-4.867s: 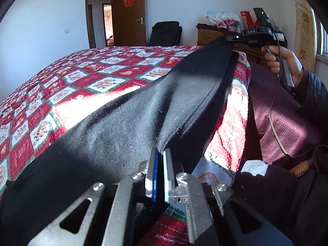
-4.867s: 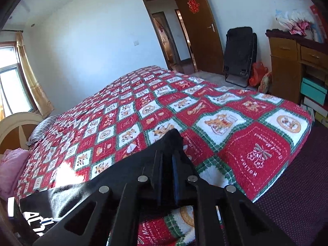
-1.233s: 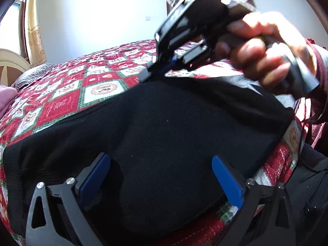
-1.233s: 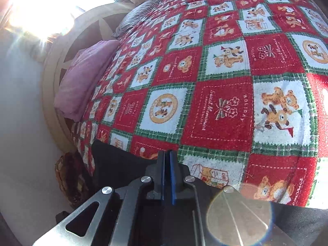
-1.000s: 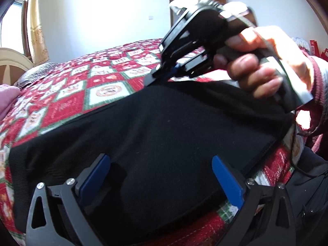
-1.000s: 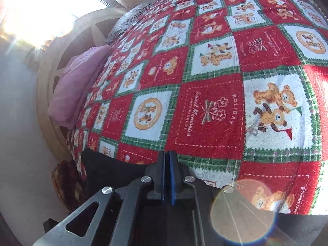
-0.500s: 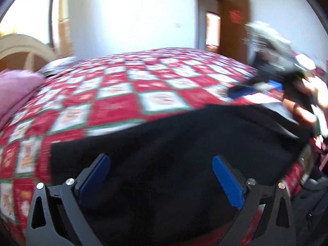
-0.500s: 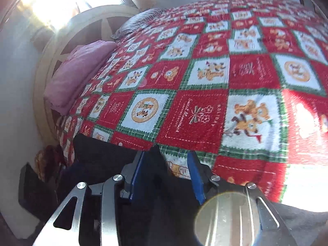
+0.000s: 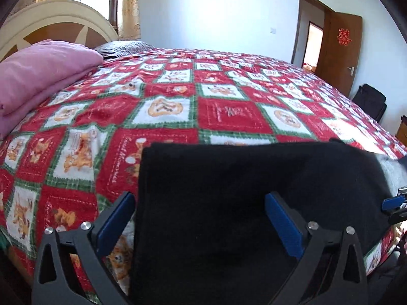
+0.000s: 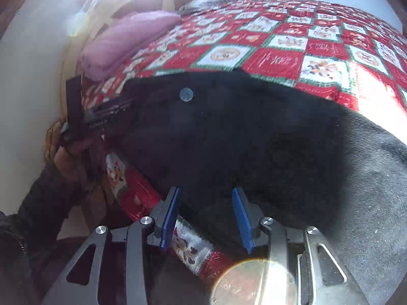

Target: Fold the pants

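The black pants [image 9: 241,190] lie folded in a flat rectangle near the front edge of the bed. My left gripper [image 9: 201,221] is open, its blue pads wide apart above the near part of the pants, touching nothing. My right gripper [image 10: 207,216] is open too, over the pants [image 10: 241,132] at the bed's edge. The right gripper's blue tip shows at the right rim of the left wrist view [image 9: 393,203]. The left gripper also shows in the right wrist view [image 10: 101,117], in the person's hand, at the pants' left end.
The bed has a red, white and green checked cover [image 9: 229,111]. A folded pink blanket [image 9: 38,76] lies by the cream headboard [image 9: 56,23]. A brown door [image 9: 338,50] stands open at the far right, with a black folded chair [image 9: 371,101] beside it.
The right gripper let go of the pants and opened, then drew back toward the bed's edge. The left gripper stayed open and swung left. The pants now lie flat and folded.
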`<state>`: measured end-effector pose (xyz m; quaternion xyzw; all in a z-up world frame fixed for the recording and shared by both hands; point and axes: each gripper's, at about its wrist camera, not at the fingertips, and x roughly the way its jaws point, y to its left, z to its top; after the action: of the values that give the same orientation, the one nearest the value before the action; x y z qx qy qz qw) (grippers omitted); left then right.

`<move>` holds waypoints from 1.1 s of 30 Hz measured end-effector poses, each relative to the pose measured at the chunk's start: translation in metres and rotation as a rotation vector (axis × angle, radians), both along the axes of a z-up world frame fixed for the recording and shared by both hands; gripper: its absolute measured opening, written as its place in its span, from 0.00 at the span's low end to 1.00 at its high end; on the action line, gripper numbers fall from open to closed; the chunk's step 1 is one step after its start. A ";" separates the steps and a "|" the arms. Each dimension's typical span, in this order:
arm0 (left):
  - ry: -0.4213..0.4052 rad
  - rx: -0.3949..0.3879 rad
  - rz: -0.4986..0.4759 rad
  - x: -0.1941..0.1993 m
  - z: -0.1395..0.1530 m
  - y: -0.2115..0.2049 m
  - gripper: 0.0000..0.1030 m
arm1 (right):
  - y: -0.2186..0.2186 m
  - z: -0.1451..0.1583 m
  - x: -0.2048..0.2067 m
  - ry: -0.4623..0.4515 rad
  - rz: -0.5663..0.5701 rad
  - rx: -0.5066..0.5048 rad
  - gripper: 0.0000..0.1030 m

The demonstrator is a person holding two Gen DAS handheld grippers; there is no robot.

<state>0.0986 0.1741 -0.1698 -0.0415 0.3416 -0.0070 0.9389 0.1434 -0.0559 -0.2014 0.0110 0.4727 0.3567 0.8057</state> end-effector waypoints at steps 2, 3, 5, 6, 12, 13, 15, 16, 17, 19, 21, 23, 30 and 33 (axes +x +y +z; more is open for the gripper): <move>0.006 0.026 0.032 0.006 0.002 -0.001 1.00 | -0.007 -0.012 0.006 0.038 -0.006 -0.006 0.44; 0.002 0.047 0.048 0.008 0.004 -0.003 1.00 | -0.015 -0.010 0.009 0.060 -0.019 0.045 0.44; -0.027 0.065 0.045 0.004 0.017 -0.010 1.00 | -0.031 0.003 0.007 0.054 -0.059 0.077 0.44; -0.042 0.080 0.049 0.003 0.024 -0.014 1.00 | -0.040 0.011 0.005 0.017 -0.076 0.072 0.44; -0.103 0.021 -0.088 0.004 0.057 -0.066 1.00 | -0.159 0.041 -0.006 -0.076 -0.321 0.025 0.44; -0.094 0.003 -0.122 0.008 0.057 -0.076 1.00 | -0.181 0.045 -0.006 -0.081 -0.375 0.026 0.44; -0.064 -0.012 -0.168 0.016 0.050 -0.098 1.00 | -0.234 0.051 -0.013 -0.098 -0.513 0.009 0.44; -0.045 -0.015 -0.184 0.021 0.045 -0.107 1.00 | -0.258 0.053 -0.014 -0.103 -0.589 -0.009 0.44; -0.011 -0.019 -0.212 0.029 0.038 -0.118 1.00 | -0.281 0.052 -0.018 -0.103 -0.654 -0.031 0.44; 0.039 -0.016 -0.240 0.038 0.025 -0.134 1.00 | -0.316 0.048 -0.023 -0.098 -0.764 -0.069 0.44; 0.089 0.018 -0.236 0.045 0.010 -0.147 1.00 | -0.332 0.034 -0.023 -0.055 -0.783 -0.077 0.44; 0.073 0.099 -0.225 0.043 0.006 -0.158 1.00 | -0.328 0.034 -0.024 -0.091 -0.729 -0.078 0.44; 0.056 0.055 -0.257 0.032 0.034 -0.173 1.00 | -0.347 0.071 -0.046 -0.182 -0.763 0.015 0.44; 0.034 0.031 -0.305 0.031 0.041 -0.191 1.00 | -0.388 0.096 -0.069 -0.255 -0.845 0.082 0.44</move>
<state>0.1293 -0.0172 -0.1283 0.0252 0.3596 -0.1435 0.9217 0.0741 -0.4437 -0.1051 0.1910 0.3093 0.0128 0.9315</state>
